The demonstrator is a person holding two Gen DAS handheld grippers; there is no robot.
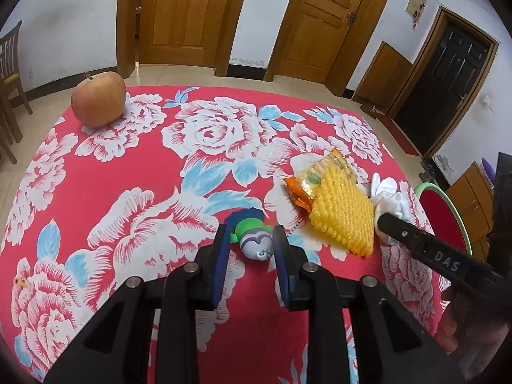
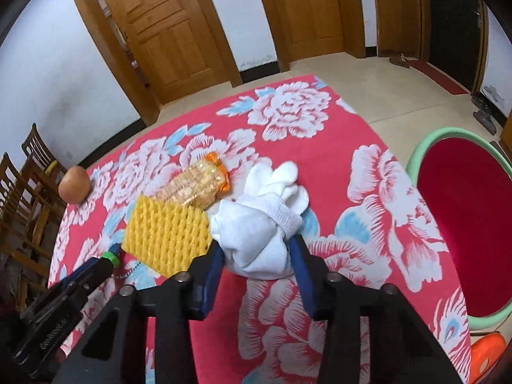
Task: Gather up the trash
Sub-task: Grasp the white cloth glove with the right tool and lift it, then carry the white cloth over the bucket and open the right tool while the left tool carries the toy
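Red cloth printed with big white and pink peonies (image 1: pixel 144 172) covers the table we work over, with white walls, wooden doors (image 1: pixel 188 12) and a tiled floor behind it. At the far left edge of the cloth sits a round orange-brown apple with a short stem (image 1: pixel 98 100), well apart from everything else.

Our left gripper (image 1: pixel 249 240) is clamped on a small plastic toy figure with a green cap and a pale purple face (image 1: pixel 254 240); its blue pads press the toy from both sides, and a thin bead chain trails from it across the cloth.

To the right of the toy lies a flat yellow foam fruit net (image 2: pixel 166 235), partly overlapping a clear snack packet with orange ends (image 2: pixel 198 182) that rests beyond it. Touching the net's right edge is a bundle of white cloth gloves rolled into a ball (image 2: pixel 256 233) (the ribbed cuff wraps round it, and the loose fingers point away from us).

Our right gripper (image 2: pixel 257 254) has its two blue pads set against either side of that glove bundle, gripping it as it lies on the cloth. Off the table's right edge stands a round red bin with a pale green rim (image 2: pixel 460 224), open at the top.
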